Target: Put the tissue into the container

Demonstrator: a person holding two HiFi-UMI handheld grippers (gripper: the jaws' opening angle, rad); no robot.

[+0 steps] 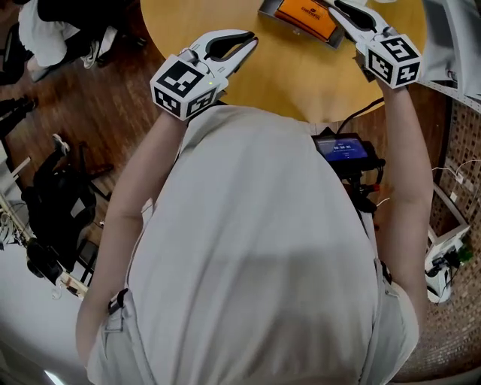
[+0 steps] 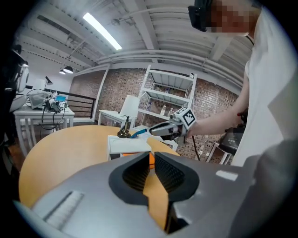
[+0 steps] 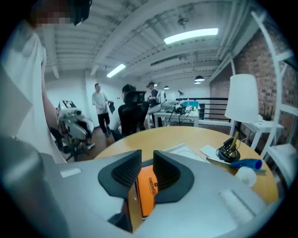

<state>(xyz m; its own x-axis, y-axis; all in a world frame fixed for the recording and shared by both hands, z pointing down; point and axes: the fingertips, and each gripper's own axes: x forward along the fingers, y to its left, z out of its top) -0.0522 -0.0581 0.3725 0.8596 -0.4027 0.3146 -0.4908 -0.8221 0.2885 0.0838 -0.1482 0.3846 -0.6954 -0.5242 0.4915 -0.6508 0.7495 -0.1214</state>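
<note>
An orange tissue pack (image 1: 302, 15) lies on the round wooden table (image 1: 301, 75) at the top of the head view, with a pale rim around it. My right gripper (image 1: 336, 7) reaches over the pack's right end. In the right gripper view the orange pack (image 3: 148, 183) fills the narrow gap between the pads, which look closed on it. A white shallow container (image 2: 125, 143) stands just behind the pack and also shows as the white container (image 3: 186, 151). My left gripper (image 1: 252, 37) hovers at the table's near edge, shut and empty, its jaws (image 2: 150, 162) almost meeting.
A white-shaded lamp (image 3: 240, 109) stands at the table's far side beside a blue object (image 3: 246, 163), a white ball (image 3: 246, 175) and a sheet of paper (image 3: 215, 151). White metal shelving (image 2: 170, 100) stands beyond the table. People and office chairs (image 3: 132, 114) are in the background.
</note>
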